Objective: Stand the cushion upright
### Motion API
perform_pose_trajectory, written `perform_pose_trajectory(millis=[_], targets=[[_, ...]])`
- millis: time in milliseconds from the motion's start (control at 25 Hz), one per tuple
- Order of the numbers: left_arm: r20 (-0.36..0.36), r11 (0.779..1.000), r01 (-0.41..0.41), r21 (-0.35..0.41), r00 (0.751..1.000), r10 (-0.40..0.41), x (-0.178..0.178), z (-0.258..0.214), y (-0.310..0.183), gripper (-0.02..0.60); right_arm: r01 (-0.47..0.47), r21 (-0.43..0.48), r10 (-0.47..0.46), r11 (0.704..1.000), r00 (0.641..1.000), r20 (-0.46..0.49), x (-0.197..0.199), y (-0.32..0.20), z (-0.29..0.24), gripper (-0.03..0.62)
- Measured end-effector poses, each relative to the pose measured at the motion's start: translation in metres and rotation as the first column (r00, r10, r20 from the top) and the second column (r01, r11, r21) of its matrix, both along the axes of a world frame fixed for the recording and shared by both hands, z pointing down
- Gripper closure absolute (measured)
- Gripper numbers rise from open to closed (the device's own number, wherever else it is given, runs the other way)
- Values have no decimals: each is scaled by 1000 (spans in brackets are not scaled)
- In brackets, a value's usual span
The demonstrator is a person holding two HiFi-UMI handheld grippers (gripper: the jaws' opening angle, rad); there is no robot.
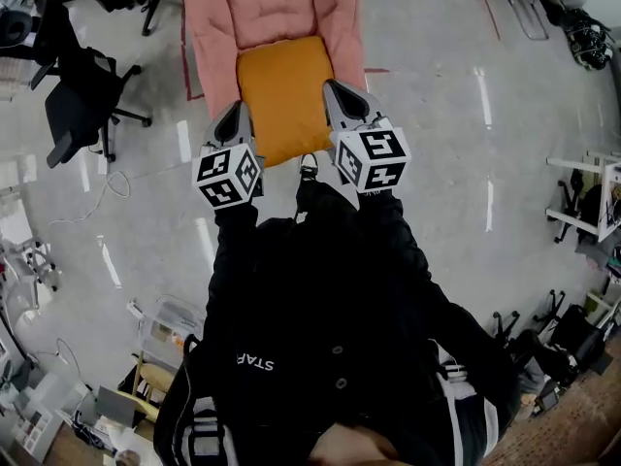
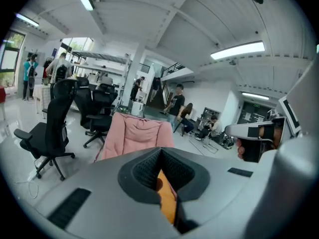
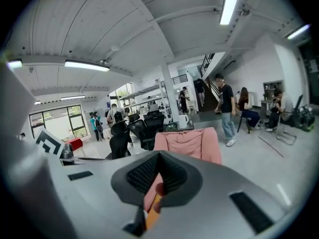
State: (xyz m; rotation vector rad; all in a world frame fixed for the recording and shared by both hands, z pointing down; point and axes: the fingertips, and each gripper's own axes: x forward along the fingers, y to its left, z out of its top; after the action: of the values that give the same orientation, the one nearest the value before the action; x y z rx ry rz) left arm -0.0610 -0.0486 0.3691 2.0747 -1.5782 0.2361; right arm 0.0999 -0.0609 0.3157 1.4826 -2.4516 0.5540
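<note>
An orange cushion (image 1: 284,90) lies on the seat of a pink folding chair (image 1: 218,37) at the top of the head view. My left gripper (image 1: 236,115) is shut on the cushion's near left corner. My right gripper (image 1: 338,95) is shut on the cushion's near right edge. In the left gripper view a strip of orange cushion (image 2: 168,203) shows pinched between the dark pads, with the pink chair (image 2: 137,136) behind. The right gripper view shows the same: an orange cushion edge (image 3: 152,210) in the jaws and the pink chair (image 3: 192,141) ahead.
A black office chair (image 1: 82,95) stands on the grey floor to the left of the pink chair. A white rack (image 1: 592,197) is at the far right. Boxes and clutter sit at the lower left (image 1: 160,333). Several people (image 3: 227,108) stand and sit further back in the room.
</note>
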Motion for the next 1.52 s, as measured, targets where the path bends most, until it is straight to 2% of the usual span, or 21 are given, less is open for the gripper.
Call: perform_pose_trajectory(millis=[160, 360, 520, 680, 800, 880, 960, 1000, 1040, 1080, 1120, 1200, 1280, 1360, 1440, 1520], targets=[[30, 994, 42, -98, 999, -39, -6, 50, -27, 577, -10, -86, 9, 996, 1000, -13, 8, -38, 44, 582], [21, 966, 61, -250, 998, -58, -19, 140, -46, 577, -30, -222, 17, 975, 998, -61, 7, -63, 132, 580], [20, 940, 49, -337, 999, -44, -21, 214, -61, 577, -56, -322, 18, 945, 993, -121, 9, -70, 219, 580], [25, 909, 35, -416, 999, -27, -19, 289, -77, 577, -71, -425, -3, 902, 985, -170, 11, -78, 310, 580], [28, 891, 38, -453, 999, -28, -17, 342, -91, 575, -72, -467, -25, 881, 980, -198, 11, -94, 370, 579], [23, 882, 28, -470, 1000, -19, -11, 373, -99, 539, -72, -483, -38, 873, 976, -214, 14, -103, 403, 545], [13, 871, 14, -491, 1000, -8, -4, 400, -103, 464, -79, -499, -44, 863, 972, -231, 20, -110, 432, 525], [11, 865, 11, -502, 1000, -6, -2, 413, -104, 446, -84, -510, -47, 856, 970, -239, 22, -112, 446, 513], [12, 857, 12, -515, 1000, -6, -1, 426, -104, 424, -88, -523, -51, 848, 968, -246, 24, -113, 459, 485], [18, 848, 16, -530, 1000, -8, -2, 439, -104, 382, -92, -539, -56, 838, 966, -251, 26, -114, 472, 431], [27, 836, 23, -548, 1000, -10, -3, 452, -104, 332, -95, -556, -61, 825, 965, -255, 27, -113, 485, 411], [48, 808, 40, -588, 999, -15, -7, 477, -104, 276, -97, -597, -76, 796, 963, -258, 27, -112, 510, 338], [59, 785, 48, -618, 998, -14, -8, 496, -105, 275, -96, -634, -101, 767, 958, -267, 25, -109, 533, 326], [61, 776, 46, -629, 998, -10, -7, 506, -106, 291, -96, -650, -127, 754, 949, -289, 21, -107, 548, 339], [52, 779, 43, -626, 999, -14, -7, 510, -106, 341, -100, -653, -147, 751, 938, -313, 15, -108, 557, 381], [51, 788, 47, -614, 999, -20, -7, 512, -105, 398, -112, -645, -154, 756, 927, -341, 13, -108, 561, 455]])
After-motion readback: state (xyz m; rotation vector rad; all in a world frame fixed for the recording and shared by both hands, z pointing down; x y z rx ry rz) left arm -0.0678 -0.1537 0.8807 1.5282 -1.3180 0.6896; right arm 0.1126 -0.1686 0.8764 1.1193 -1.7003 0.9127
